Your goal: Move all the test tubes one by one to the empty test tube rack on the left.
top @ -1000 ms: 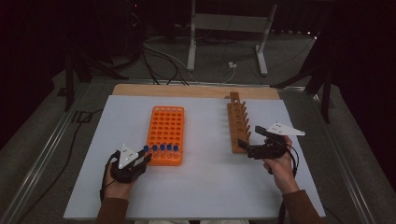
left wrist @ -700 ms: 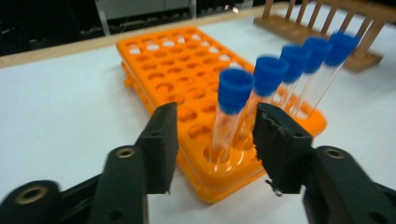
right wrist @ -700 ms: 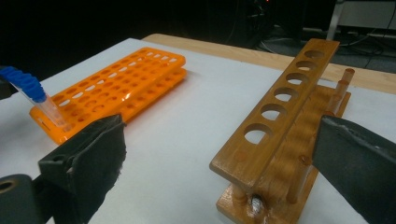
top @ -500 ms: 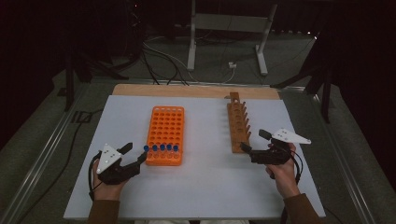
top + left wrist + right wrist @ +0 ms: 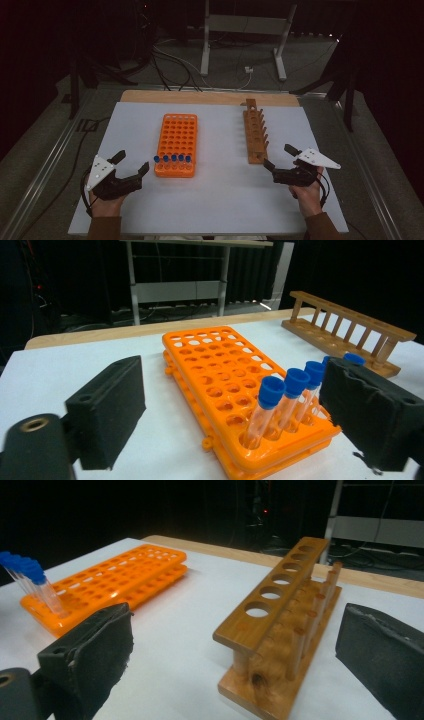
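An orange tube rack (image 5: 177, 135) lies left of centre on the white table, with several blue-capped tubes (image 5: 172, 159) upright in its front row. My left gripper (image 5: 132, 161) sits just left of that front row; its jaws have just been opening and stand open, holding nothing. In the left gripper view the tubes (image 5: 272, 400) stand in the rack (image 5: 215, 365) ahead of the open gripper (image 5: 240, 420). The wooden rack (image 5: 255, 132) is at the right, empty. My right gripper (image 5: 278, 156) is open near its front end, facing the wooden rack (image 5: 280, 605).
The white table sheet (image 5: 220, 200) has free room in front of both racks and between them. A bare wooden strip (image 5: 210, 96) runs along the far edge. Beyond it are a metal stand (image 5: 240, 30) and cables on the dark floor.
My left gripper has let go of a tube in the front row, opened, and drawn back to the left. My right gripper has pulled back from the wooden rack toward the near edge.
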`<state>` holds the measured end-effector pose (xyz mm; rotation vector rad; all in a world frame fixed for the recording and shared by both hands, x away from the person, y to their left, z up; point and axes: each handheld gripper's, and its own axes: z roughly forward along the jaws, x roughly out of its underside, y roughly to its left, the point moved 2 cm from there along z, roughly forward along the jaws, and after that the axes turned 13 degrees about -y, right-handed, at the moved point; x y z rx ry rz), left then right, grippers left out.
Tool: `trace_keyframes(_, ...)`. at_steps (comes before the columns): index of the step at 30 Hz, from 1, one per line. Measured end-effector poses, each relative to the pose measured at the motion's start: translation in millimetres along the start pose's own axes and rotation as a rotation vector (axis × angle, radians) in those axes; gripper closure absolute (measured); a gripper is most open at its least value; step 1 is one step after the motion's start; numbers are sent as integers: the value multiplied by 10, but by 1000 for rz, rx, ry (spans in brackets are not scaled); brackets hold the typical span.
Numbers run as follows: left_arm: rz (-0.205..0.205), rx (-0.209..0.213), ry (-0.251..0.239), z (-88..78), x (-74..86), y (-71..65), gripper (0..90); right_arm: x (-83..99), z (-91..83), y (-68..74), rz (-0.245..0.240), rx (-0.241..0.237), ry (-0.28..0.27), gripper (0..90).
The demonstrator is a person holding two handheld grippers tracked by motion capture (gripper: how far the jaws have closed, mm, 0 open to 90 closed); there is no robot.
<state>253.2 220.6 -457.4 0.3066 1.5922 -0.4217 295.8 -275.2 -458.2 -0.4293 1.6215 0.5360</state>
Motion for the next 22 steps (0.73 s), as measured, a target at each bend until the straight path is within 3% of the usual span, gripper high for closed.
trace_keyframes(4, -14, 5, -24, -32, -11, 20, 50, 30, -30, -9, -6, 10, -5, 16)
trace_keyframes(9, -14, -39, -60, -99, -34, 87, 8, 52, -71, 2, -24, 28, -14, 16)
trace_keyframes(18, -26, -98, -93, -176, -57, 198, 8, 99, -124, 7, -5, 24, -23, 15)
trace_keyframes(22, -51, -116, -99, -171, -37, 229, 8, 110, -117, 15, -12, 26, -20, 15)
